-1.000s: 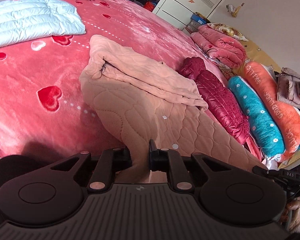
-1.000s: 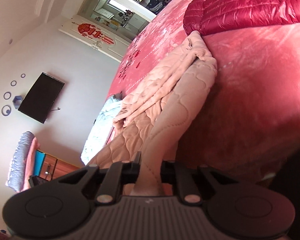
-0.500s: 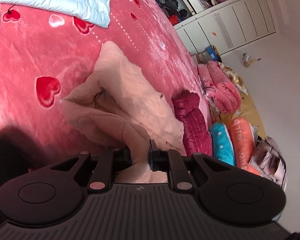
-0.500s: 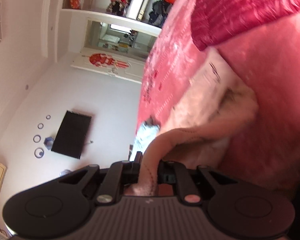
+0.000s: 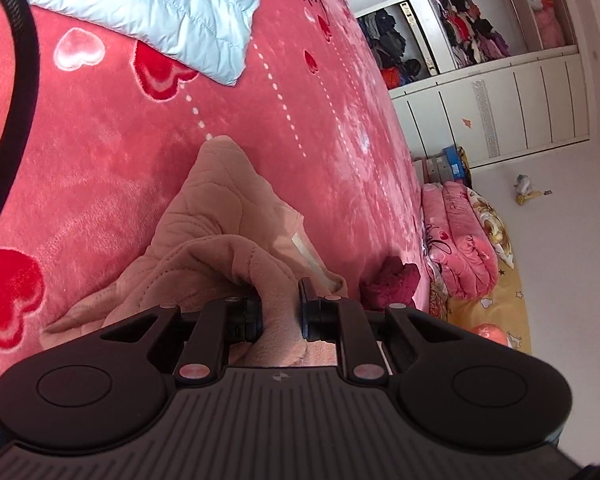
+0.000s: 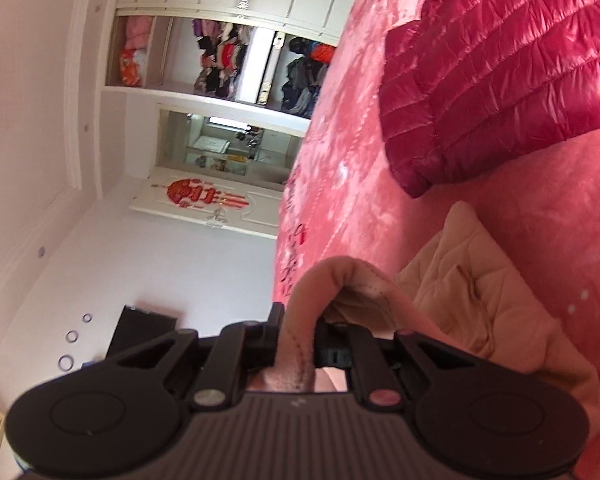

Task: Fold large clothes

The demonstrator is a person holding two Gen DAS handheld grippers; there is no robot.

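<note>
A pale pink quilted garment (image 5: 216, 216) lies bunched on the red heart-print bed cover (image 5: 80, 184). My left gripper (image 5: 280, 308) is shut on a fold of its hem, held low over the garment's far part. In the right wrist view the same pink garment (image 6: 472, 288) lies folded over itself on the bed. My right gripper (image 6: 300, 340) is shut on another thick fold of it, which arches up between the jaws.
A light blue puffer jacket (image 5: 152, 4) lies at the far left of the bed. A dark red puffer jacket (image 6: 500, 72) lies beyond the pink garment, also seen small in the left wrist view (image 5: 388, 284). Folded pink blankets (image 5: 460, 240) and an open wardrobe (image 5: 440, 36) stand beyond the bed.
Both grippers carried the held hem forward over the garment, doubling it onto its far part. The spread quilted panel is now bunched beneath the grippers. Both stayed shut.
</note>
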